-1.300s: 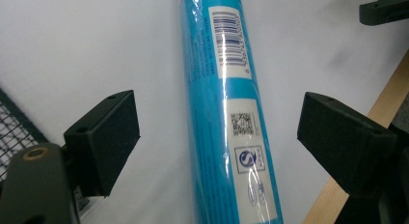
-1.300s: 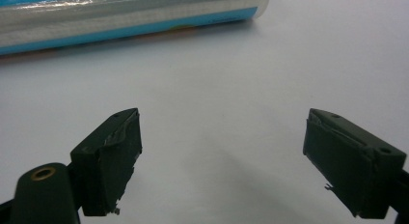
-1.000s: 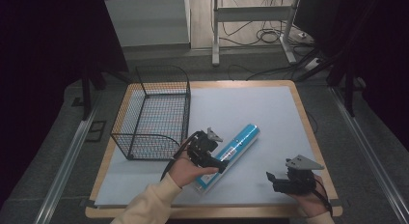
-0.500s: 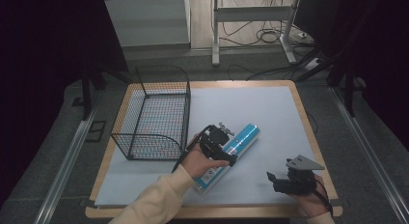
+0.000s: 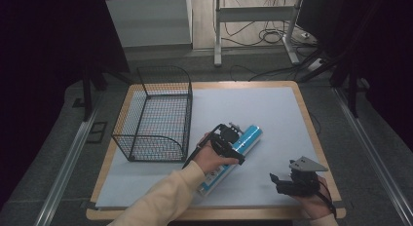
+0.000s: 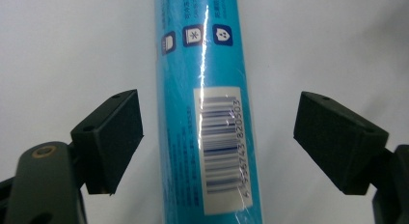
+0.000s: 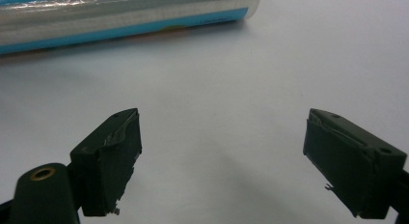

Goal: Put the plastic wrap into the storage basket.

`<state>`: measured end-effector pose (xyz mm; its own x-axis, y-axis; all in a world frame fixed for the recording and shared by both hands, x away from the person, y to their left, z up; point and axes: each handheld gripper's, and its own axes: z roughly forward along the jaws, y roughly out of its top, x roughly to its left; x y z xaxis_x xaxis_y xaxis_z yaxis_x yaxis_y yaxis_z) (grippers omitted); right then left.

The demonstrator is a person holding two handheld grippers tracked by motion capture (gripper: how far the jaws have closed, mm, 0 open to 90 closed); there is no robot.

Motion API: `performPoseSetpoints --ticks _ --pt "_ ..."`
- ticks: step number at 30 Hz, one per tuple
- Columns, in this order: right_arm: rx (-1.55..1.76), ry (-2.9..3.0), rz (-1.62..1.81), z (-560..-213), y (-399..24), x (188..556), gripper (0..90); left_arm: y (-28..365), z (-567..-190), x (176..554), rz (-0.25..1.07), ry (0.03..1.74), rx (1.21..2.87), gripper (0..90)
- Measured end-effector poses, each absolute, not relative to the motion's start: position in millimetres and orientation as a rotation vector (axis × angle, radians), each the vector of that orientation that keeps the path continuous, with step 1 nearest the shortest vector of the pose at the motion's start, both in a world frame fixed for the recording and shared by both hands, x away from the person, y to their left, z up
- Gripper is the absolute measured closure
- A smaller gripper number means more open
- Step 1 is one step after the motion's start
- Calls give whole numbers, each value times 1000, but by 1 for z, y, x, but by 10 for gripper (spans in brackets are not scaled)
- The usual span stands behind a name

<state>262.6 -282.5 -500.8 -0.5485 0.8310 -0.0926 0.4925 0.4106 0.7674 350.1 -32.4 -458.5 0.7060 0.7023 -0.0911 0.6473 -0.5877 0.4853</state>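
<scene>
Here blue tube [image 6: 205, 108] lies lengthwise between spread jaws of left gripper [image 6: 217, 142], untouched.

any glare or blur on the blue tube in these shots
Left gripper view: a bright streak of glare runs down the glossy blue wrapped tube, but its barcode label stays readable. Right gripper view: the tube is soft and shiny, out of focus. High view: dim surroundings, the tube shows no glare.
</scene>
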Motion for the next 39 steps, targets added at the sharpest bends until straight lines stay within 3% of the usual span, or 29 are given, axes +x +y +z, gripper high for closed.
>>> performPoseSetpoints --ticks 12,18,30,39 --pt "1118 2204 975 -500 -284 263 135 -39 -473 364 44 1085 2474 179" --pt "1107 2208 964 -500 -283 262 135 -41 -480 369 64 1108 2509 193" --pt "1115 2215 946 -502 -282 263 135 -47 -493 374 15 1160 2549 307" --pt "1122 2197 948 -500 -284 263 136 -46 -491 380 -47 1170 2571 315"
